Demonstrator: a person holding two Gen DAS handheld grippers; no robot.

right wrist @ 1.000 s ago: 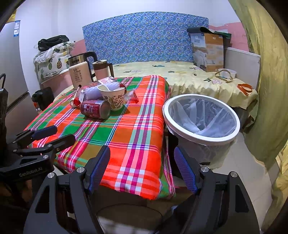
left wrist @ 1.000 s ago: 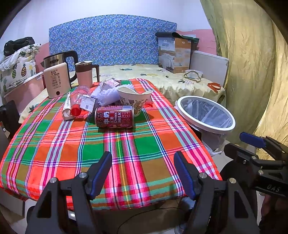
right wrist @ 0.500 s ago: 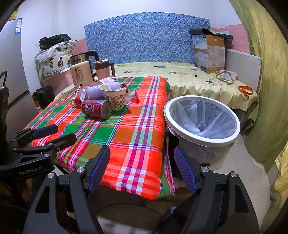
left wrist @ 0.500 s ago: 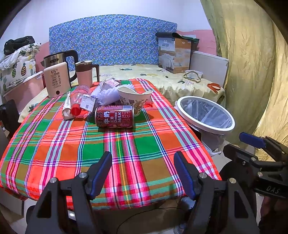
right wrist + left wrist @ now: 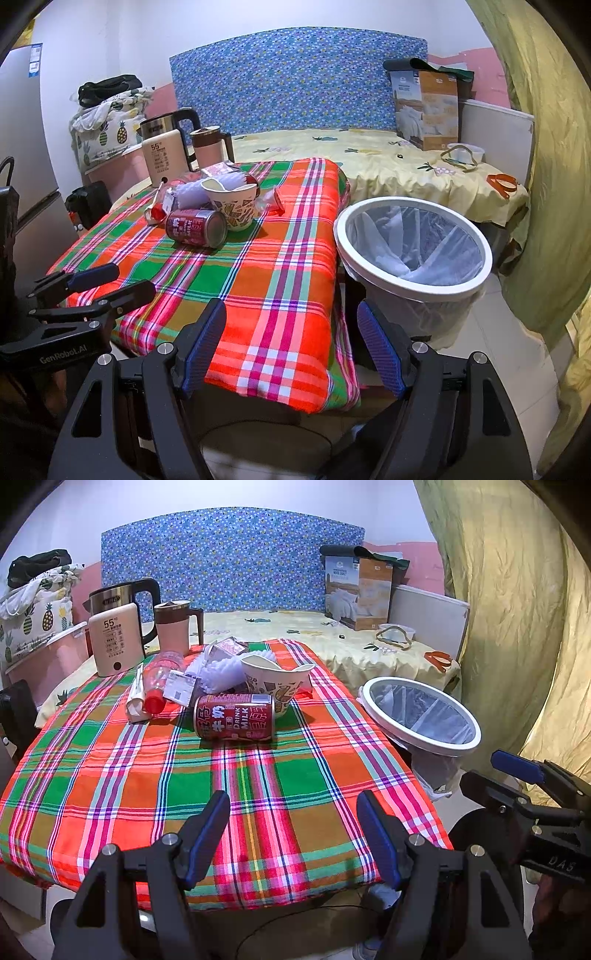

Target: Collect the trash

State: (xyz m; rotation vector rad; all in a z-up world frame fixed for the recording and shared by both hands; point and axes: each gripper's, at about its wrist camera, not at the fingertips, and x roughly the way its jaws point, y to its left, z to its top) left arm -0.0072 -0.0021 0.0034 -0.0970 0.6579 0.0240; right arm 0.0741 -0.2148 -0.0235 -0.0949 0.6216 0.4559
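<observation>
A red milk can lies on its side on the plaid tablecloth, with a crumpled paper cup, a plastic bottle with a red cap, white foam netting and wrappers behind it. The can and cup also show in the right wrist view. A white-rimmed trash bin with a clear liner stands right of the table; it also shows in the left wrist view. My left gripper is open and empty over the table's near edge. My right gripper is open and empty, near the table's front right corner.
An electric kettle, a cream water warmer and a pink mug stand at the table's back left. A bed with a cardboard box lies behind. A yellow-green curtain hangs at the right.
Both grippers have moved slightly forward toward the table. Nothing was picked up or released; both stay open.
</observation>
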